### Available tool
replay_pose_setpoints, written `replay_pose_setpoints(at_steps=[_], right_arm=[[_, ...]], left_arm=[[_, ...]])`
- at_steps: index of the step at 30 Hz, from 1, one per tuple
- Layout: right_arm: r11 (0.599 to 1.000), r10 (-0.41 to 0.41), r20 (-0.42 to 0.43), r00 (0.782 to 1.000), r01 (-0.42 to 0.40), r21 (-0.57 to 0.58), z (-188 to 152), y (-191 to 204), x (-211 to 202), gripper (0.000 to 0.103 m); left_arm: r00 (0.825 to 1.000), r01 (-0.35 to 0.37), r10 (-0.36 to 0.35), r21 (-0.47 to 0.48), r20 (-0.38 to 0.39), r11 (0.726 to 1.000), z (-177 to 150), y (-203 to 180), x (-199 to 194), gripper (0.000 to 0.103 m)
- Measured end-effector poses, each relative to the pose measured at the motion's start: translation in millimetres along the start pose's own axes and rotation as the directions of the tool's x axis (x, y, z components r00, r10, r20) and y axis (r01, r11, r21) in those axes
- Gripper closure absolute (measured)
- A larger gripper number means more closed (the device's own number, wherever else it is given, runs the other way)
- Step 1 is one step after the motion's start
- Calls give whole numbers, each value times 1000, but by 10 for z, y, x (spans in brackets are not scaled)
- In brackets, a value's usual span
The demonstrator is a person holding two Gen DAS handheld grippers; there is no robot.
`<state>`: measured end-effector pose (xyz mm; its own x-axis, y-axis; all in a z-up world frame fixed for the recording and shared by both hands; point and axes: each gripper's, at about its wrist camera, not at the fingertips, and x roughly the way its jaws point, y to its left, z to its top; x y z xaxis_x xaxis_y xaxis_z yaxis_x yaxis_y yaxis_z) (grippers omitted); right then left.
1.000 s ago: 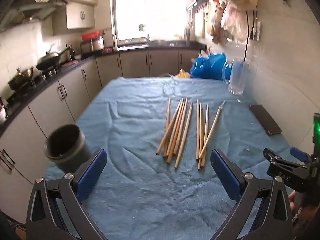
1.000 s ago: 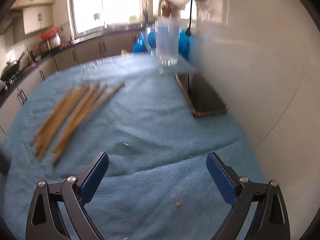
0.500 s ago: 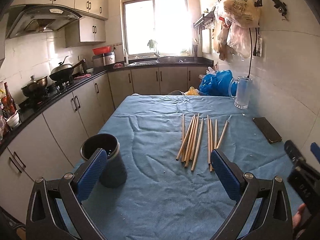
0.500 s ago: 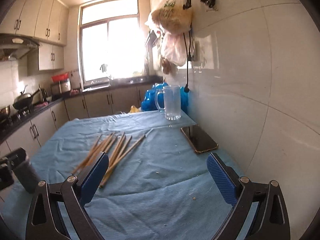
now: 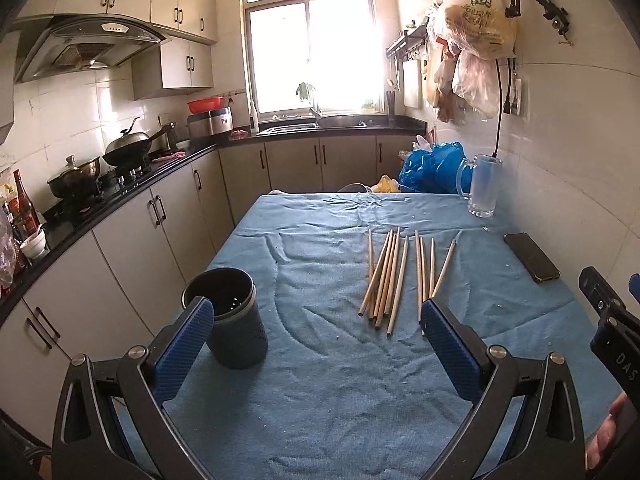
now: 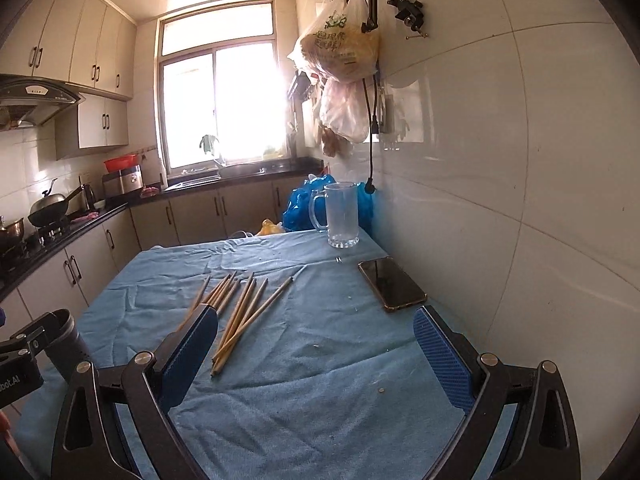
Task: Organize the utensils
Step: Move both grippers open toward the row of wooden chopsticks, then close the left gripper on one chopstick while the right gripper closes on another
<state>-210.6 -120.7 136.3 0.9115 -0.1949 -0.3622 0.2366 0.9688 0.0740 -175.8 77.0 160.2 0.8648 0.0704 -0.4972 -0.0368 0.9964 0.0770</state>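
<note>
Several wooden chopsticks lie side by side in the middle of the blue cloth on the table; they also show in the right wrist view. A dark perforated utensil holder stands upright near the table's left edge, empty as far as I can see; it shows in the right wrist view at the far left. My left gripper is open and empty, held above the near end of the table. My right gripper is open and empty, to the right of the chopsticks.
A glass mug stands at the far right corner, with a blue bag behind it. A black phone lies by the tiled right wall. Kitchen cabinets and a stove with a wok run along the left.
Both grippers have pulled back and lifted, so the views show more of the table and room. The utensil holder now shows fully in the left view. Both stay open.
</note>
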Motion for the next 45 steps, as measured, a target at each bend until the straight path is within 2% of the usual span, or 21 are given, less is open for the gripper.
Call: replay_pose_setpoints(at_steps=[12, 16, 21, 24, 26, 29, 31, 33, 34, 38, 41, 45], right_arm=[[1000, 14, -49, 999, -13, 4, 63, -46, 238, 3], [1000, 25, -87, 996, -24, 5, 76, -86, 421, 3], [998, 58, -168, 984, -57, 13, 75, -165, 808, 3], [998, 66, -219, 974, -65, 10, 41, -186, 1083, 3], [997, 81, -254, 964, -81, 11, 14, -184, 1256, 5], [992, 121, -302, 945, -124, 9, -25, -143, 1520, 13], [987, 158, -328, 932, -161, 17, -47, -107, 1670, 18], [973, 227, -358, 906, -225, 49, -59, -67, 1904, 29], [969, 246, -369, 897, -239, 64, -58, -64, 1989, 30], [944, 329, -431, 840, -284, 168, -55, -23, 2520, 40], [938, 347, -469, 812, -287, 197, -52, 67, 2824, 45], [938, 347, -501, 793, -280, 206, -28, 200, 3081, 46]], left_arm=[[996, 22, -19, 29, -91, 999, 219, -178, 400, 0], [988, 65, -64, -3, -143, 998, 342, -211, 689, 0], [979, 71, -78, -45, -188, 996, 486, -255, 1106, 0], [961, 102, -123, -97, -249, 990, 527, -294, 1432, 4], [945, 126, -157, -122, -286, 984, 527, -328, 1672, 22], [921, 129, -175, -151, -349, 980, 493, -396, 2074, 37], [904, 132, -197, -190, -379, 973, 471, -412, 2323, 40], [892, 131, -213, -224, -399, 966, 454, -416, 2519, 42], [886, 128, -220, -240, -408, 962, 447, -428, 2625, 42], [878, 108, -218, -266, -426, 958, 462, -470, 2955, 44], [874, 88, -199, -259, -444, 962, 507, -504, 3170, 44], [859, 63, -186, -262, -477, 963, 511, -537, 3448, 50]])
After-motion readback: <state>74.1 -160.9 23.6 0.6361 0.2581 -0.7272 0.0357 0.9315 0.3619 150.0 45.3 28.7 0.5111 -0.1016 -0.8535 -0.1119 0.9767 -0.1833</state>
